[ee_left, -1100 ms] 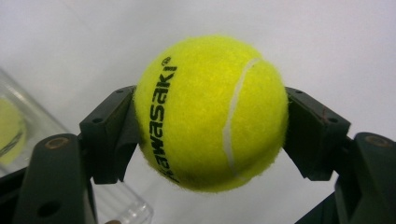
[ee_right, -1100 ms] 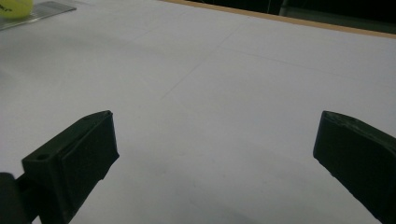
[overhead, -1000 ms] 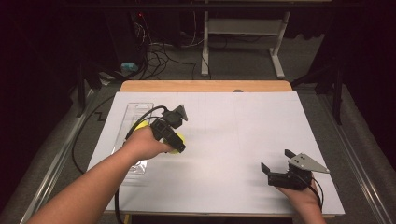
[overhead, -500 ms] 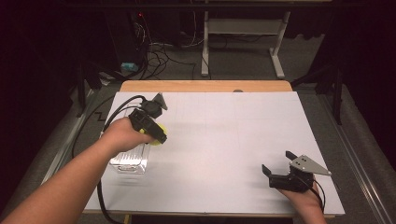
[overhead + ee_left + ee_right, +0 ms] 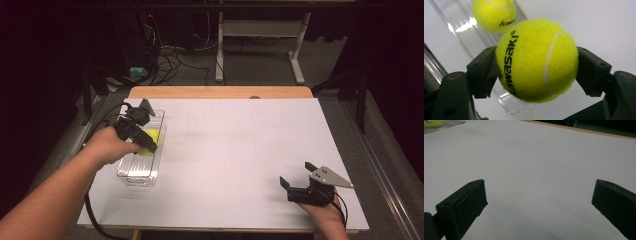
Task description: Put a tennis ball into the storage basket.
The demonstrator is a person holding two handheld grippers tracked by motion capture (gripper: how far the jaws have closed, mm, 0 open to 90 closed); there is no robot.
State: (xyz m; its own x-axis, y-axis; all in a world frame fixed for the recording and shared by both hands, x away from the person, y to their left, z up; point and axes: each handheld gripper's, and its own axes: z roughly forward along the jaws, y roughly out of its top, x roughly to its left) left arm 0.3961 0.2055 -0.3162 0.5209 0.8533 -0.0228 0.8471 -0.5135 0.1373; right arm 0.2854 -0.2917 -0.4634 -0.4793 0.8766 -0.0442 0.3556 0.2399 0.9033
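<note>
left gripper (image 5: 537, 68) clamps a tennis ball over a clear tray; right gripper (image 5: 537, 207) idle, jaws wide apart.

the yellow tennis ball (image 5: 536, 60), printed "kawasaki", sits squarely between the left jaws, touching both. in the high view the left gripper (image 5: 145, 141) holds it above the clear plastic tray (image 5: 131, 171) at the left side of the white table (image 5: 240, 150). a second tennis ball (image 5: 494, 13) lies in the tray beyond. the right gripper (image 5: 299, 182) rests near the table's front right corner, holding nothing.
</note>
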